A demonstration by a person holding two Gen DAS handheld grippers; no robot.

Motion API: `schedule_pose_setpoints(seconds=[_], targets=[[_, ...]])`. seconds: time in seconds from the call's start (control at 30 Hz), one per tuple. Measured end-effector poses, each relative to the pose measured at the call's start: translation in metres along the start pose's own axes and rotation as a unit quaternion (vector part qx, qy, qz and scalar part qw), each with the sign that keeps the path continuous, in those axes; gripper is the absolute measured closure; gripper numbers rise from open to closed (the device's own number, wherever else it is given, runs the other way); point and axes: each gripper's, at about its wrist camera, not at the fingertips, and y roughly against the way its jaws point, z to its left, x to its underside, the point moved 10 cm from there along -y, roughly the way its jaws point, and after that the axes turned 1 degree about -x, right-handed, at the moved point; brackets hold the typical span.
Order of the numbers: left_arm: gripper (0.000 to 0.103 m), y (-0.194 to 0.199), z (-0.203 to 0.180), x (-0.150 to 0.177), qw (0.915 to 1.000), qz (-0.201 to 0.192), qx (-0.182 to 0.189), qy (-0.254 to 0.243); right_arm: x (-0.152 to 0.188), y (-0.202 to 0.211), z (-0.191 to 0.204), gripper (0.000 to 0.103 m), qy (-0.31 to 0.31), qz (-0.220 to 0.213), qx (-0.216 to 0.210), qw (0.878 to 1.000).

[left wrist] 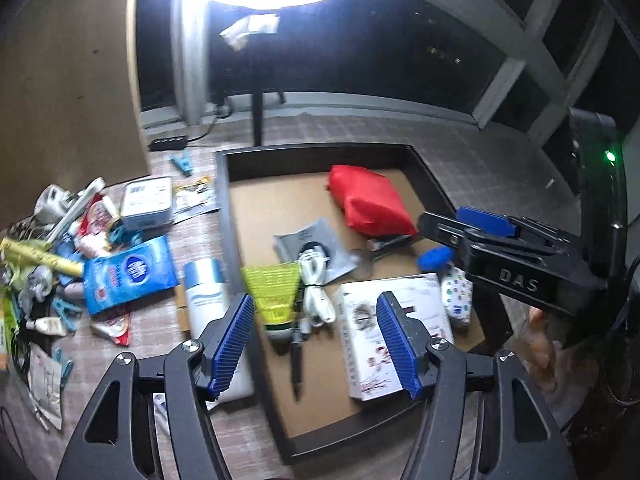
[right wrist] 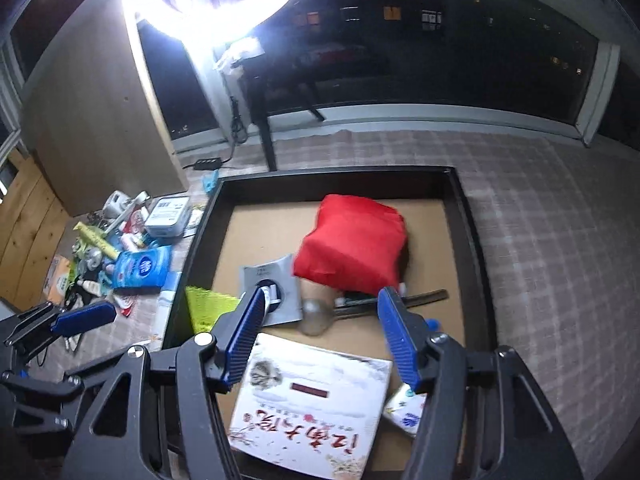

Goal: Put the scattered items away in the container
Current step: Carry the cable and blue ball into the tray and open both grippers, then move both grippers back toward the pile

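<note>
The shallow black tray with a brown cardboard floor [left wrist: 234, 208] fills the centre of both views. One crumpled red cloth bag [right wrist: 352, 244] lies at its upper middle, one grey foil pouch [left wrist: 316, 246] left of it, one white printed box [right wrist: 316, 404] at the bottom. One yellow-green shuttlecock [left wrist: 276, 292] sits beside one coiled white cable [left wrist: 316, 292], between the spread jaws of the left gripper [left wrist: 316, 340], which grips nothing. The right gripper [right wrist: 320, 344] gapes empty too. One blue wipes packet [left wrist: 130, 274] lies in the clutter at left.
</note>
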Motion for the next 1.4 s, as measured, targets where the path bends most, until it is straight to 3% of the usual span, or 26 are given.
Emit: schedule_pose_setpoints(seconds=[0.17,0.37,0.63,0.83,1.03,1.1,1.23,1.4], targets=[[0.043,0.008,0.046,0.014,0.9995,0.000,-0.020,0.025,0.004,-0.003,0.035,0.045,0.025,0.008,-0.034,0.999],[0.043,0.021,0.131,0.050,0.9955,0.008,-0.064,0.070,0.013,-0.012,0.093,0.045,0.083,0.022,-0.079,0.993],[0.042,0.048,0.246,0.103,0.9836,0.018,-0.119,0.135,0.031,-0.035,0.181,0.045,0.178,0.053,-0.138,0.973],[0.041,0.050,0.282,0.128,0.9808,0.039,-0.136,0.135,0.049,-0.061,0.233,0.045,0.228,0.094,-0.171,0.954],[0.041,0.046,0.289,0.134,0.9846,0.054,-0.128,0.106,0.044,-0.085,0.255,0.045,0.262,0.106,-0.163,0.945],[0.041,0.044,0.288,0.133,0.9873,0.061,-0.121,0.084,0.041,-0.094,0.261,0.045,0.296,0.114,-0.159,0.935],[0.038,0.037,0.291,0.132,0.9888,0.085,-0.117,0.036,0.039,-0.106,0.277,0.045,0.390,0.127,-0.167,0.896],[0.036,0.023,0.301,0.130,0.9866,0.111,-0.117,0.021,0.039,-0.121,0.292,0.042,0.465,0.138,-0.174,0.857]])
